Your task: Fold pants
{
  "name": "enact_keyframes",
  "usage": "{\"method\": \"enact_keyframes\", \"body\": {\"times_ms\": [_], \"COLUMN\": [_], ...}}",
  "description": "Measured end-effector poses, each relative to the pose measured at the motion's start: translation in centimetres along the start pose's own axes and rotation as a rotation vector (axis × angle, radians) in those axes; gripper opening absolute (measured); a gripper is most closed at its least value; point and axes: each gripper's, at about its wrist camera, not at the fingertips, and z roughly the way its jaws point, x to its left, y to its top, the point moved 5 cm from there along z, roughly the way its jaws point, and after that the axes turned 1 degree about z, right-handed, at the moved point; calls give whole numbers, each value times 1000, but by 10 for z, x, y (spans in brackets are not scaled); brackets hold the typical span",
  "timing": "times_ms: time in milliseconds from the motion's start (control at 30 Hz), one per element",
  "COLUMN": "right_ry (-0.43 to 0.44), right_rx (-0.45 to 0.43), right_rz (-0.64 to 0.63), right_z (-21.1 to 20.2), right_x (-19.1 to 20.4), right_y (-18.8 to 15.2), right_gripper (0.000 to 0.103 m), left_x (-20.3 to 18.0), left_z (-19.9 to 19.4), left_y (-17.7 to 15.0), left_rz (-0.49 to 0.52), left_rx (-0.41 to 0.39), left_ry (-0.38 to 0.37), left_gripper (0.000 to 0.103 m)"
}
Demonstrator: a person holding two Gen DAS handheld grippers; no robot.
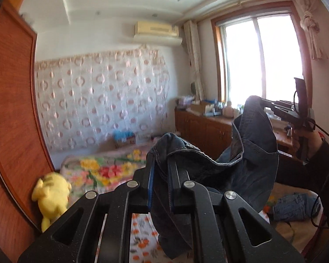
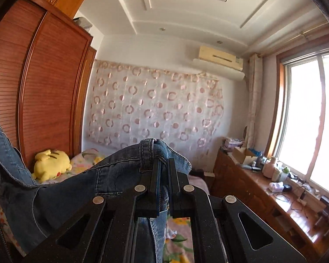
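Observation:
A pair of dark blue denim pants hangs in the air by its waistband between my two grippers. My left gripper is shut on one end of the waistband, and the cloth drapes down between its fingers. In the left wrist view the right gripper shows at the right, held by a hand in a dark sleeve, shut on the other end of the band. In the right wrist view the right gripper pinches the pants beside a belt loop, and the denim sags away to the left.
Below lies a bed with a floral cover and a yellow plush toy against a wooden wardrobe. Another pair of jeans lies lower right. A cluttered wooden sideboard runs under the window.

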Motion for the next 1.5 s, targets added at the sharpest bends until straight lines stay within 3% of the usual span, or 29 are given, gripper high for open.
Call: {"method": "enact_keyframes", "body": {"times_ms": [200,300,400,533,667,733,833,900,967,1067,1133,1300,1500], "right_ry": [101,134,145,166,171,181,187,191,197,225,252,235,234], "right_rx": [193,277,340,395,390,384,372,357,340,334,357,451,544], "right_rz": [-12,-4,13,72,111,131,140,150,161,179,182,145,191], "right_z": [70,85,100,103,100,102,88,77,78,86,89,107,126], "right_x": [52,70,75,67,48,44,44,52,62,77,82,80,65], "right_y": [-91,-138,-170,-189,-161,-158,-163,-189,-197,-214,-226,-252,-273], "right_gripper": [5,5,5,5,5,9,11,18,38,59,67,68,68], "left_x": [11,8,8,7,6,5,-4,-12,-18,-29,-30,-20,-13], "left_z": [57,73,75,65,52,56,66,77,90,113,131,152,156], "left_y": [-109,-150,-171,-178,-166,-159,-152,-150,-150,-157,-166,-186,-211], "left_rz": [-83,-113,-138,-151,-114,-100,-74,-50,-25,22,44,68,81], "left_rx": [210,290,327,330,299,290,296,313,333,385,435,525,594], "left_ry": [-9,-6,-12,-9,-9,-10,-28,-50,-65,-92,-94,-73,-61], "left_gripper": [11,11,12,19,32,48,49,49,50,50,50,50,50]}}
